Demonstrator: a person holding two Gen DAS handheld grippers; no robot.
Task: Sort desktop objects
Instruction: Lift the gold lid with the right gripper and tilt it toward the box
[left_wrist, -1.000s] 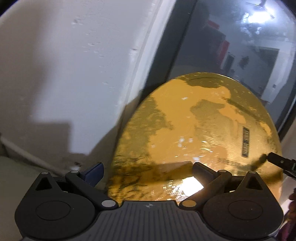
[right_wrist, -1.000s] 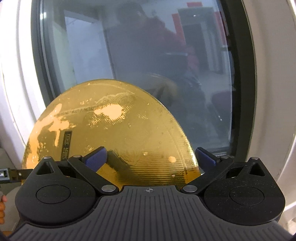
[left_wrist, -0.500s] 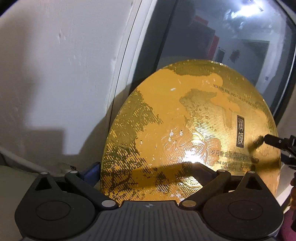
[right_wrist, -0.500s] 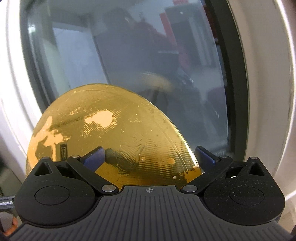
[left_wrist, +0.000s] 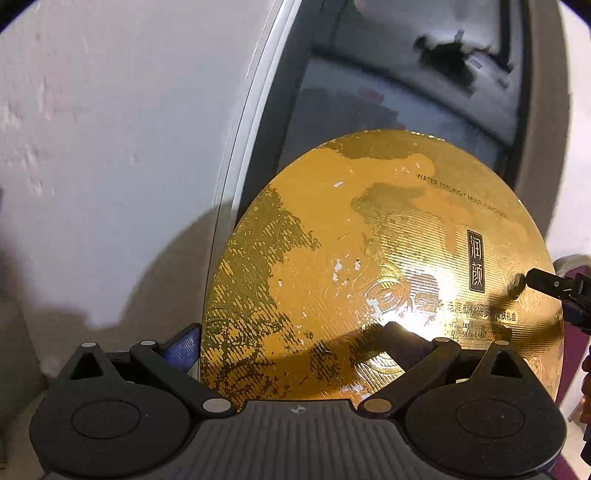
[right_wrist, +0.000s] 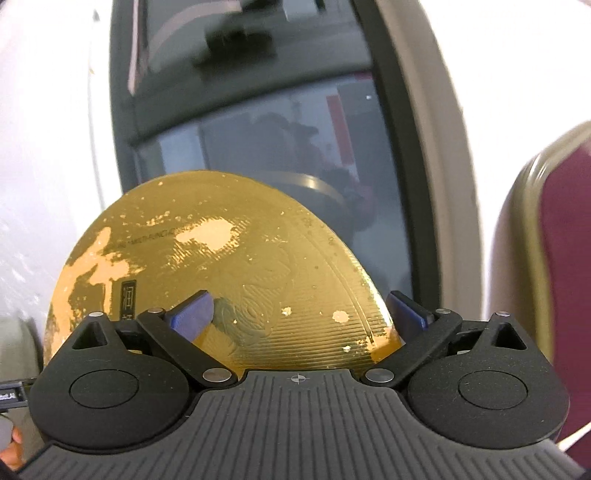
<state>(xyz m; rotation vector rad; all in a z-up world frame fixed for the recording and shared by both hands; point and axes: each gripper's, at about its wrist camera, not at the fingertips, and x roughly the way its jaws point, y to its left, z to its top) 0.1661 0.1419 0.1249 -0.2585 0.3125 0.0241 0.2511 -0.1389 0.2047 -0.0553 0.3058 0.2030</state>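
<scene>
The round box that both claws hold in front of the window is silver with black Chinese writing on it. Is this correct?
Not quite. The round box is gold, not silver, as the left wrist view shows. The rest holds: the left claw and right claw both grip it before the window.

We can see only a sliver of a pale beige flat surface (left_wrist: 16, 373) at the lower left of the left wrist view, at the foot of the white plastered wall (left_wrist: 110, 147). The round gold embossed box (left_wrist: 369, 277) stands on edge, clamped by the left gripper (left_wrist: 295, 347) and the right gripper (right_wrist: 299, 314). Its bottom rim is hidden, so we cannot tell whether it touches that surface.
</scene>
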